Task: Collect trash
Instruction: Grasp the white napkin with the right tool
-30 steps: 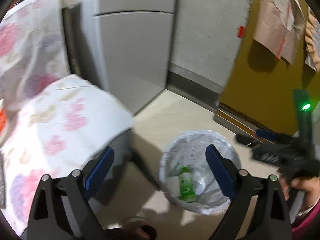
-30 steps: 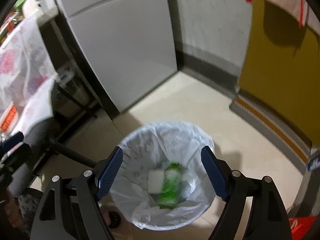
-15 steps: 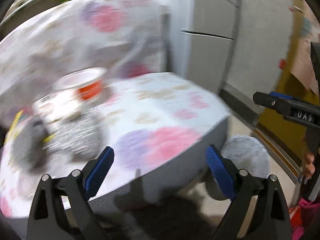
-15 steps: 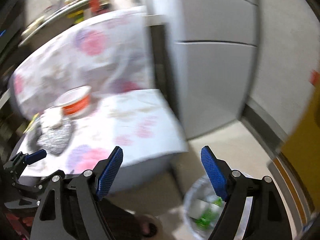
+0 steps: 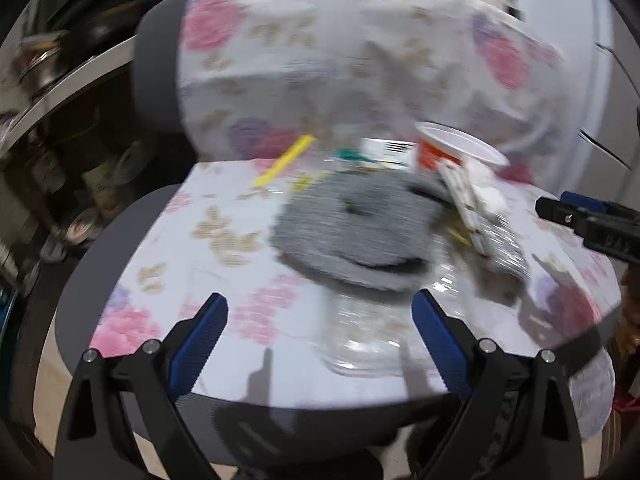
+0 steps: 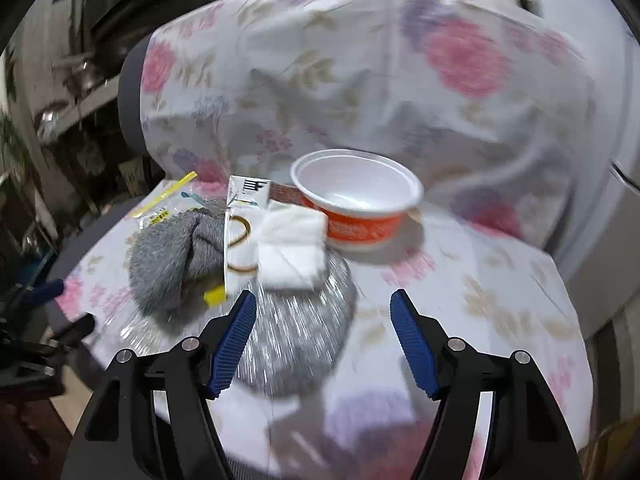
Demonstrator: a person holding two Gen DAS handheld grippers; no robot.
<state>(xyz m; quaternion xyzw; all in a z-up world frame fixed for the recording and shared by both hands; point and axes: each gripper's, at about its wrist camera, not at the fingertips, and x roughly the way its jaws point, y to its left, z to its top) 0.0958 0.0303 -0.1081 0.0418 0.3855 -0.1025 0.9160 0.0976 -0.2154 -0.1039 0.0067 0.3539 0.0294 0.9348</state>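
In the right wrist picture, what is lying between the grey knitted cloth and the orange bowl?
In the right wrist view, between the grey knitted cloth and the orange bowl lie a white carton and, partly on it, a folded white tissue.

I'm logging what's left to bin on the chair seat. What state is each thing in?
Bowl: upright, empty.
Napkin: folded, lying on the foil.
Foil: crumpled.
Grey cloth: bunched up.
Carton: flattened, lying down.
Left hand-held gripper: open, holding nothing.
Right hand-held gripper: closing, pads gripping nothing.
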